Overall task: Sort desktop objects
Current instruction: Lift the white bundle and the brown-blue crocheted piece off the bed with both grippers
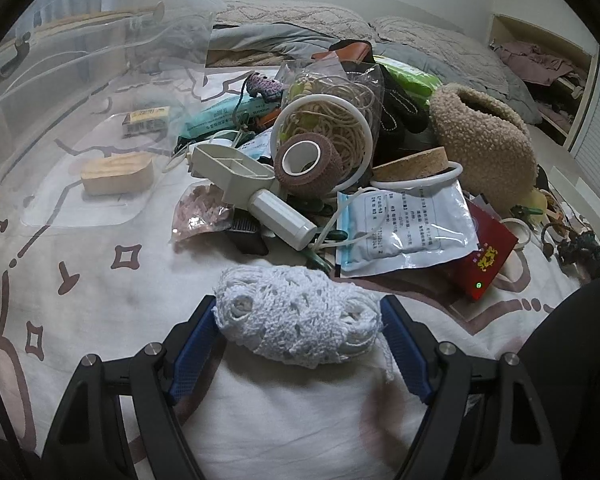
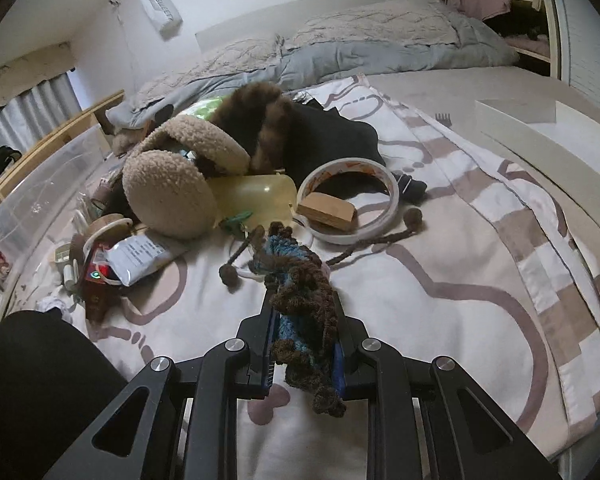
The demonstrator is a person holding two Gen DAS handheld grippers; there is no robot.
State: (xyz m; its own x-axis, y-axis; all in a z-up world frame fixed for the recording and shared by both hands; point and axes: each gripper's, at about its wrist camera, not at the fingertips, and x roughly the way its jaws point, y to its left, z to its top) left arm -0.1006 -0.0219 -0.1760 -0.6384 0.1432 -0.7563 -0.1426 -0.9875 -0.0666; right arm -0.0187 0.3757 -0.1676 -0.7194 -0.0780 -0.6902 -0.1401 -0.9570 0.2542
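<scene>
Clearly legible: "SWEET" on white wall pouch (image 2: pixel 161 7); other labels unreadable.

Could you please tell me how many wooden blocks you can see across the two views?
2. One pale wooden block lies inside the clear plastic bin; another light brown wooden block rests on the white tape ring. The cluttered pile may hide others.

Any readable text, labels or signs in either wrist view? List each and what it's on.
"SWEET": white pouch hanging on the wall, last letters uncertain.
Black printed lines: clear-and-white plastic packet, too small to read.
Gold emblem: red card envelope, not legible.
White print: teal flat package, blurred.
Dark print: small yellow box inside the clear plastic bin, unreadable.
No other text visible.
</scene>
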